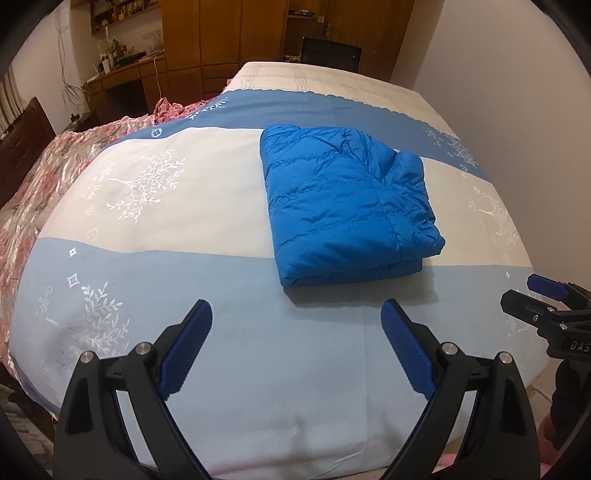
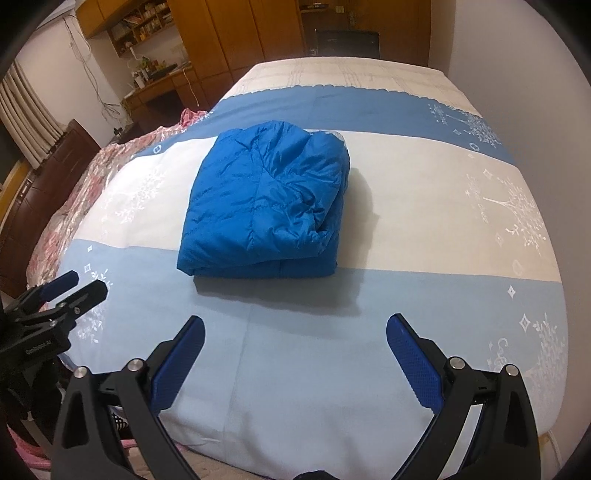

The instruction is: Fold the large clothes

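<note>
A bright blue quilted jacket (image 1: pixel 343 203) lies folded into a compact rectangle in the middle of the bed; it also shows in the right wrist view (image 2: pixel 266 203). My left gripper (image 1: pixel 297 314) is open and empty, held above the light blue band of the bedspread, short of the jacket's near edge. My right gripper (image 2: pixel 295 328) is open and empty too, also short of the jacket. The right gripper shows at the right edge of the left wrist view (image 1: pixel 543 299), and the left gripper at the left edge of the right wrist view (image 2: pixel 79 286).
The bedspread (image 1: pixel 184 295) has blue and cream bands with white tree prints. A pink floral quilt (image 1: pixel 40 177) is bunched along the bed's left side. Wooden wardrobes (image 1: pixel 221 33), a desk (image 1: pixel 122 74) and a dark headboard (image 1: pixel 22 144) stand beyond.
</note>
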### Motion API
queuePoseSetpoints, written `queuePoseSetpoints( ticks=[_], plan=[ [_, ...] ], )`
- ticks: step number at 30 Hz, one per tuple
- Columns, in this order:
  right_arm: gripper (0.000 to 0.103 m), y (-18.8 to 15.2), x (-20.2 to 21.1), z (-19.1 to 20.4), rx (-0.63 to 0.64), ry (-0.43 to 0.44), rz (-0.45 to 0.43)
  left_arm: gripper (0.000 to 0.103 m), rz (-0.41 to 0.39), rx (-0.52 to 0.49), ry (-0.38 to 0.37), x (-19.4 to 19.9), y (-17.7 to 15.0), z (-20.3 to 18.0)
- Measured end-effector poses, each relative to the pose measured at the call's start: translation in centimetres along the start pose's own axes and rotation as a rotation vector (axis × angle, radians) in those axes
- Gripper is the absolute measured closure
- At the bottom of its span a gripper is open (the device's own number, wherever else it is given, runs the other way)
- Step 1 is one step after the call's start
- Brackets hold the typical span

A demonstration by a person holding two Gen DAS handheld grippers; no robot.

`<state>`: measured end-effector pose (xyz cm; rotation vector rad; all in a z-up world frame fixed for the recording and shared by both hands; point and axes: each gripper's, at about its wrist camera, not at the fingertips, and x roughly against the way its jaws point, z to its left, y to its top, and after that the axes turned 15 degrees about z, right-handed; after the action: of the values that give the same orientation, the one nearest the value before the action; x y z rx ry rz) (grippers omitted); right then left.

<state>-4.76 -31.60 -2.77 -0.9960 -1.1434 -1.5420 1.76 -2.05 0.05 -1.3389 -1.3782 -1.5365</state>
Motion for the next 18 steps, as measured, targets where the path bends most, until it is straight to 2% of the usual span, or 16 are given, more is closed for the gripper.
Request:
queuePoseSetpoints(
  ticks=[18],
  plan=[
    [0.004,-0.65,0.06,0.01,0.020,0.005,-0.003,0.011,0.000,0.000,0.019,-0.03,-0.56,-0.34]
  ],
)
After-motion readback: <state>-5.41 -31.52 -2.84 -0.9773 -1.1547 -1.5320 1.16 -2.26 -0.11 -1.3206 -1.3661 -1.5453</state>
